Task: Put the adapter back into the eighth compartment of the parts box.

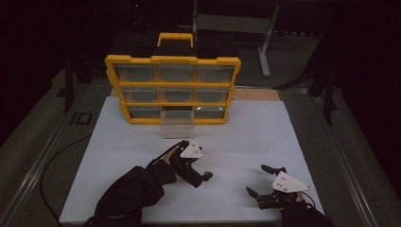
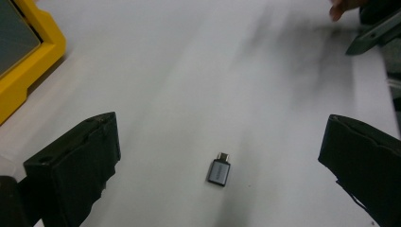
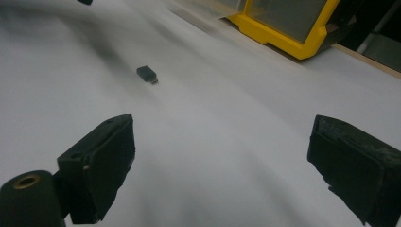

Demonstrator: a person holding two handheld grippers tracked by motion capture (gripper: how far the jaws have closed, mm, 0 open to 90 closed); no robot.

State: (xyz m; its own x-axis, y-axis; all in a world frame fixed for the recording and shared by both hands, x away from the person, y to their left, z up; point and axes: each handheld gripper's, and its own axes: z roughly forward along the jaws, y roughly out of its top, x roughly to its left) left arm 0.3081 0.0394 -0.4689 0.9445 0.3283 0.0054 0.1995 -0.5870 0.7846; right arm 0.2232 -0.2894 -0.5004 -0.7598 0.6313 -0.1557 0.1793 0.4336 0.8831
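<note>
High view: left gripper (image 1: 189,163) hangs over the middle of the white sheet (image 1: 118,165), in front of the yellow drawer organizer (image 1: 173,90), whose clear drawer (image 1: 177,127) in the bottom row is pulled out; right gripper (image 1: 260,180) sits nearer the person, jaws spread and empty. Left gripper view: jaws wide apart, nothing between the pads, and the small grey adapter (image 2: 218,170) lies flat on the sheet between them, plug end pointing away. Right gripper view: jaws also wide, adapter (image 3: 147,74) well ahead and to the left, organizer corner (image 3: 283,33) beyond. Handling call: tiny, light, rigid metal shell, likely slick and low-profile, so it could skid or flip. Best pinch is across the two long flat sides of the body, not the plug tip.
</note>
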